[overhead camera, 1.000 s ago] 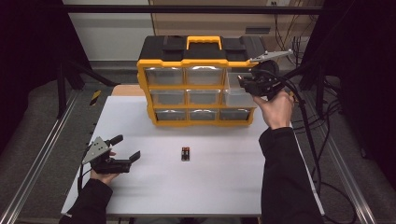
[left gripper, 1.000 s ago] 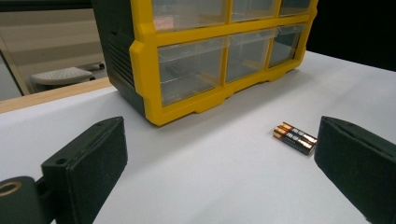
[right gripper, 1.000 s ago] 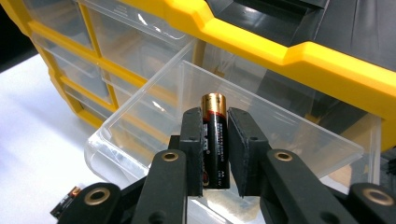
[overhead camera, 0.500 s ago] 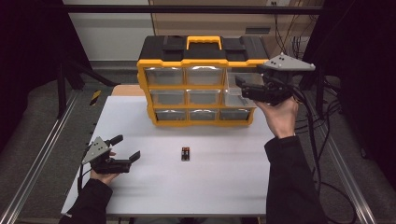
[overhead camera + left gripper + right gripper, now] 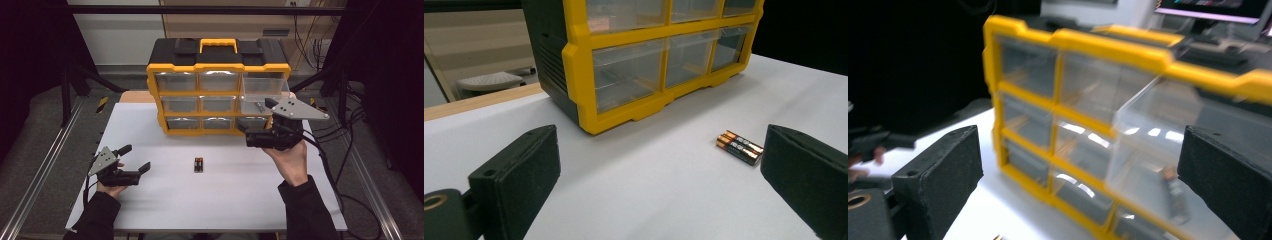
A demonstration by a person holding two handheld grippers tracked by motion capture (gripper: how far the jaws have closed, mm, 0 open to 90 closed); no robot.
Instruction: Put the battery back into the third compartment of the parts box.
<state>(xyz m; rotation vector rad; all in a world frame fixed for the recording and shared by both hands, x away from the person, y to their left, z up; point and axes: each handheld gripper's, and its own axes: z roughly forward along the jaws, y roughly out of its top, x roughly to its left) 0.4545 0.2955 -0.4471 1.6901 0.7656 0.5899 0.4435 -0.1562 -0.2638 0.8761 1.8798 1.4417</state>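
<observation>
White table (image 5: 240, 200); 2 batteries (image 5: 199, 164) side by side; long axes front-to-back

You're at a lab recording rig, not a home or shop. The white surface (image 5: 150, 210) sits inside a frame of aluminium rails (image 5: 40, 165), with black drapes (image 5: 30, 60) closing off both sides. Loose cables (image 5: 345, 150) trail down by the right rail and more hang behind the back wall panel. Your right gripper view catches a lit monitor (image 5: 1218, 7) on a desk past the yellow drawer organiser (image 5: 218, 85).
</observation>
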